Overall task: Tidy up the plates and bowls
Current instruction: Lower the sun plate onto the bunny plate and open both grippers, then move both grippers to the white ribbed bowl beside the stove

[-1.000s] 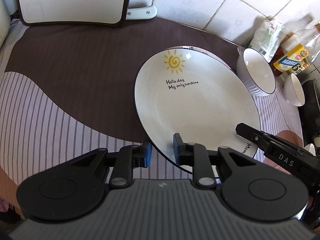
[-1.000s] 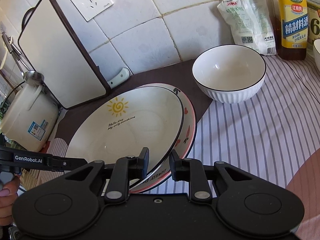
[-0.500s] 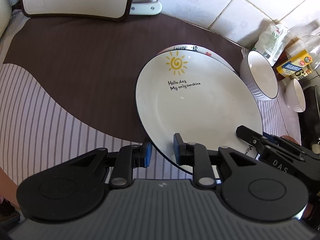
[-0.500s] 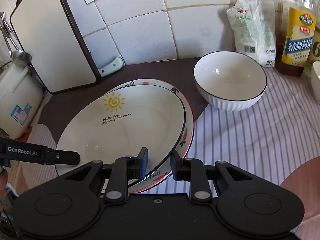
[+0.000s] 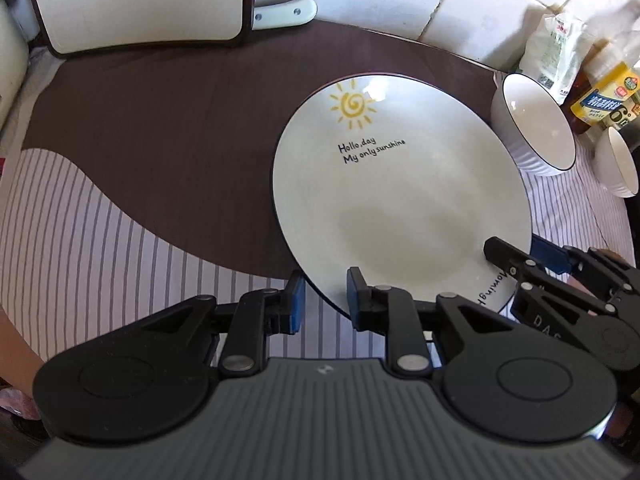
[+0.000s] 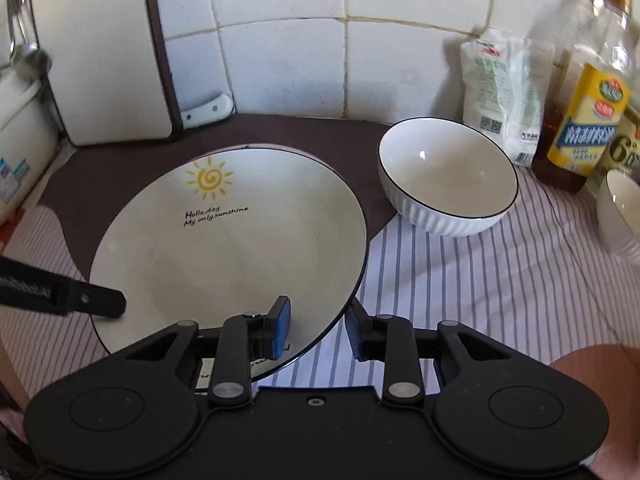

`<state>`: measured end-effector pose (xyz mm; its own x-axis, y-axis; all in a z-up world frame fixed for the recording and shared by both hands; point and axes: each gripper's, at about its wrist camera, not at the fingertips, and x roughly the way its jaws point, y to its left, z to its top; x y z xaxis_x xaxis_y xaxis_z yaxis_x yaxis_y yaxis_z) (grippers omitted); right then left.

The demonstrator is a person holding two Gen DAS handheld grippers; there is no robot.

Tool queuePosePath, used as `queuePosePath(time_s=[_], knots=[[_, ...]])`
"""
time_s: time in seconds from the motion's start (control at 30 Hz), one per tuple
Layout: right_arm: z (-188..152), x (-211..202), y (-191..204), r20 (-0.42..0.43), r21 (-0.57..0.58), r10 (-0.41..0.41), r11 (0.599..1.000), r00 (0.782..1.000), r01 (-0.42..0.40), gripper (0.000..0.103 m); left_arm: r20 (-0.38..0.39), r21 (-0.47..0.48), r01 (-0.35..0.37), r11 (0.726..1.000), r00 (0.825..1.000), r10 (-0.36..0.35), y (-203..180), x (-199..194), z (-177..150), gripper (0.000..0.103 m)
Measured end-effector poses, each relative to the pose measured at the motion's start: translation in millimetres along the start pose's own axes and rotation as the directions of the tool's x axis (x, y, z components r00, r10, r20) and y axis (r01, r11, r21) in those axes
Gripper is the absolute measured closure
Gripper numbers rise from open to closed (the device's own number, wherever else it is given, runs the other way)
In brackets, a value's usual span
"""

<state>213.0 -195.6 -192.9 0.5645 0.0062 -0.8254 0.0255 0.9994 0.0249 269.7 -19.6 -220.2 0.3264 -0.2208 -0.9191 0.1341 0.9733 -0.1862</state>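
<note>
Left gripper (image 5: 323, 295) was clamped on near rim of white round ceramic sun-print plate (image 6: 224, 248). Right gripper (image 6: 316, 326) straddled opposite rim, jaws just widened, pads off plate. Plate was stacked on second plate, on striped brown cloth (image 5: 120, 216). Ribbed white bowl (image 6: 448, 178) stood beyond, near tiled wall (image 6: 280, 52).

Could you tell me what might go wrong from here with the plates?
The jaws of the right gripper have just been opening around the rim of the sun plate, while the left gripper grips its near edge; a one-sided hold could tilt or drag it.
The sun plate sits off-centre on the plate below, so it might slide.
Pulling the right gripper back may snag the rim and push the plate toward the bowl.
</note>
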Motion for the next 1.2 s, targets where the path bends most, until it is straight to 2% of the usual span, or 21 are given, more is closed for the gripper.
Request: queuePosePath(time_s=[0.23,0.47,0.67,0.73,0.9,0.93,1.0,1.03,1.2], knots=[[-5.6,-11.2,5.1,0.052,-0.018,-0.015,1.000,0.999,0.016,0.068,0.029,0.010,-0.057,0.998,0.998,0.057,-3.2,-10.0,-3.1,0.084],[-21.3,-50.7,-12.8,0.153,0.039,0.017,0.999,0.988,-0.023,0.064,0.023,0.049,-0.032,0.998,0.999,0.031,-13.7,-27.2,-10.4,0.083],[-29.5,-81.9,-34.8,0.221,0.069,-0.028,0.998,0.975,0.013,0.051,0.017,0.082,-0.002,0.997,1.000,0.001,-34.0,-41.2,-18.2,0.070],[-33.2,-92.6,-43.9,0.239,0.088,-0.049,0.996,0.970,0.029,0.049,0.023,0.107,0.009,0.994,1.000,-0.011,-44.5,-48.5,-21.5,0.066],[-48.4,-122.4,-65.8,0.277,0.105,-0.091,0.992,0.957,0.064,0.042,0.052,0.170,0.027,0.985,0.998,-0.036,-76.6,-66.4,-28.7,0.061],[-53.0,-128.1,-69.9,0.282,0.107,-0.098,0.992,0.954,0.070,0.038,0.062,0.179,0.021,0.984,0.998,-0.032,-83.9,-68.9,-30.4,0.056],[-63.0,-137.2,-78.0,0.282,0.112,-0.136,0.988,0.950,0.108,0.032,0.068,0.182,0.023,0.983,0.997,-0.036,-98.2,-71.4,-34.2,0.049],[-68.8,-141.7,-81.8,0.276,0.123,-0.167,0.983,0.947,0.137,0.030,0.066,0.192,0.032,0.981,0.997,-0.045,-106.5,-73.4,-36.3,0.049],[-98.6,-164.0,-109.6,0.254,0.188,-0.250,0.960,0.934,0.206,0.028,0.055,0.269,0.056,0.961,0.996,-0.073,-148.2,-73.9,-47.5,0.040]])
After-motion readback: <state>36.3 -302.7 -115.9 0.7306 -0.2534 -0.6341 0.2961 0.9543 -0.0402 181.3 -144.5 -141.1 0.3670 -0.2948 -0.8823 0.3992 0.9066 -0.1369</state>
